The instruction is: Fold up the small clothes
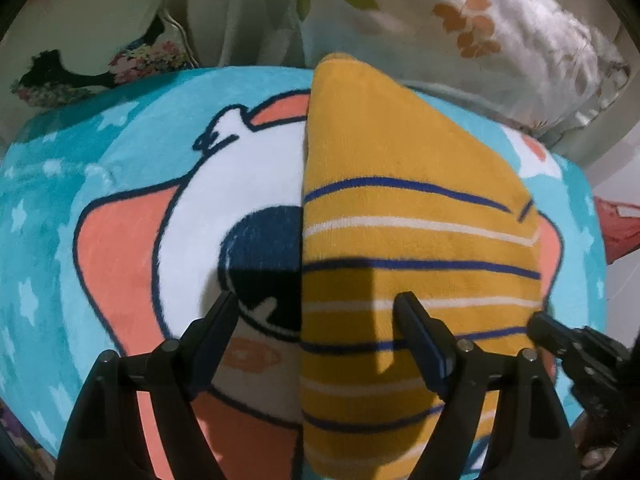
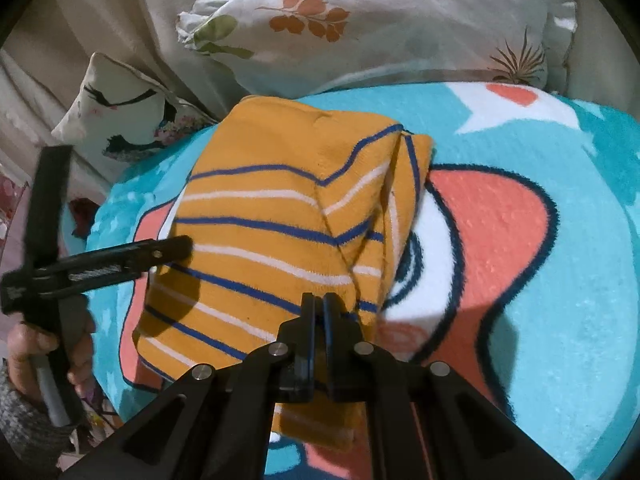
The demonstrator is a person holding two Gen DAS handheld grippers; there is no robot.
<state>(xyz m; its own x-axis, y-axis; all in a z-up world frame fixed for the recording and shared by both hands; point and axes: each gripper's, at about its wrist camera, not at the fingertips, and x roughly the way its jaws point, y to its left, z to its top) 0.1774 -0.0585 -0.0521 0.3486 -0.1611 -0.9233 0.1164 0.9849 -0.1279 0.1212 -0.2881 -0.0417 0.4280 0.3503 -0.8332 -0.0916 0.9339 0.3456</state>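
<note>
A mustard-yellow garment with blue and white stripes lies folded on a turquoise cartoon blanket. My left gripper is open, its fingers astride the garment's left folded edge, one over the blanket, one over the cloth. In the right wrist view my right gripper is shut, its tips at the garment near its right side; whether cloth is pinched between them is unclear. The left gripper also shows there at the garment's left edge. The right gripper's tip shows in the left wrist view.
A floral white pillow lies beyond the blanket. A small cushion with a face print sits at the back left. A person's hand holds the left gripper's handle. A red item lies off the blanket's right edge.
</note>
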